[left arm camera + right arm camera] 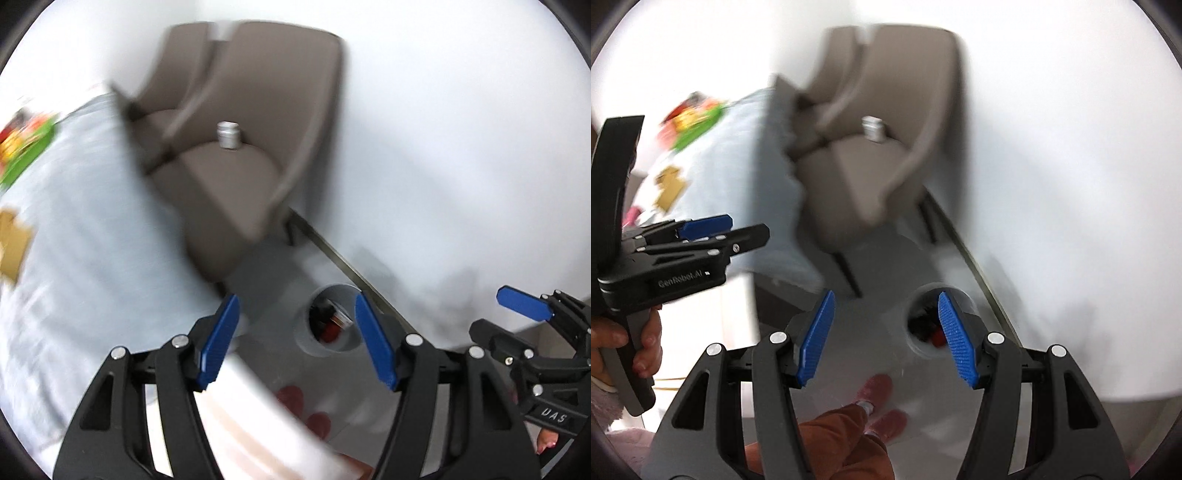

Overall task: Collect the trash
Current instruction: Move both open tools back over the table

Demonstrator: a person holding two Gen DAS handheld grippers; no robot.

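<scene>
At nine o'clock from my left wrist lies the table (85, 206) under its pale cloth, with a green packet (27, 147) and a brown cardboard scrap (13, 243) on it; I judge those to be trash left to collect. At twelve o'clock stands the brown chair (236, 147) with a small grey container (228, 136) on its seat. My left gripper (295, 339) points down with jaws apart and nothing pinched, though a white blur passes below them. At five o'clock of centre, down on the floor, is the grey bin (334, 319), dark and red items already in it. My right gripper (884, 336) also gapes, empty, above that bin (923, 314).
</scene>
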